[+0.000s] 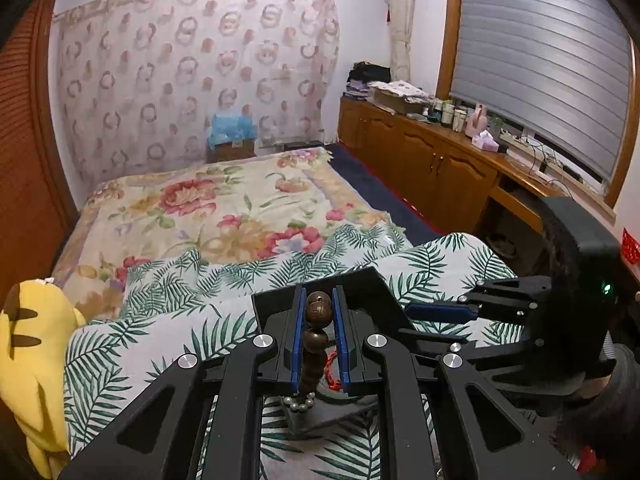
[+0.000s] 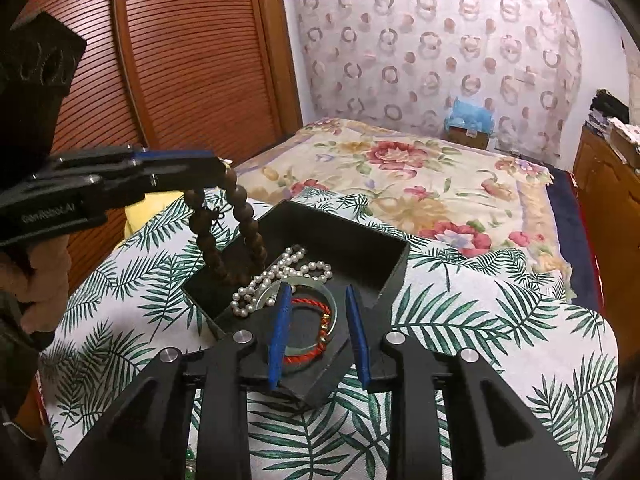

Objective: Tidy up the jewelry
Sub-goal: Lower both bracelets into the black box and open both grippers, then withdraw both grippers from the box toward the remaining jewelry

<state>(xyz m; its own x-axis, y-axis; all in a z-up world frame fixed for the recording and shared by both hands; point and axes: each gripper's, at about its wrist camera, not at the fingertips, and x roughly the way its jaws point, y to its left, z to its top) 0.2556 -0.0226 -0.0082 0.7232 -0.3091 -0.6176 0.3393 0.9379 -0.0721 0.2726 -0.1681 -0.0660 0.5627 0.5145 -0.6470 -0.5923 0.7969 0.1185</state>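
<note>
Left gripper [image 1: 319,322] pinching wooden bead strand [image 2: 236,216] above black box [image 2: 394,258]; right gripper [image 2: 318,330] parted, empty, over near rim.

A palm-leaf print cloth [image 2: 460,320] covers the near surface, and beyond it lies a bed under a floral quilt [image 1: 224,208], backed by a sheer curtain with ring patterns [image 1: 192,64]. A yellow plush toy [image 1: 32,360] sits at the left edge. Along the right wall runs a wooden cabinet [image 1: 424,160] cluttered with bottles and papers beneath a grey window blind [image 1: 540,64]; a slatted wooden door [image 2: 180,48] stands left.
</note>
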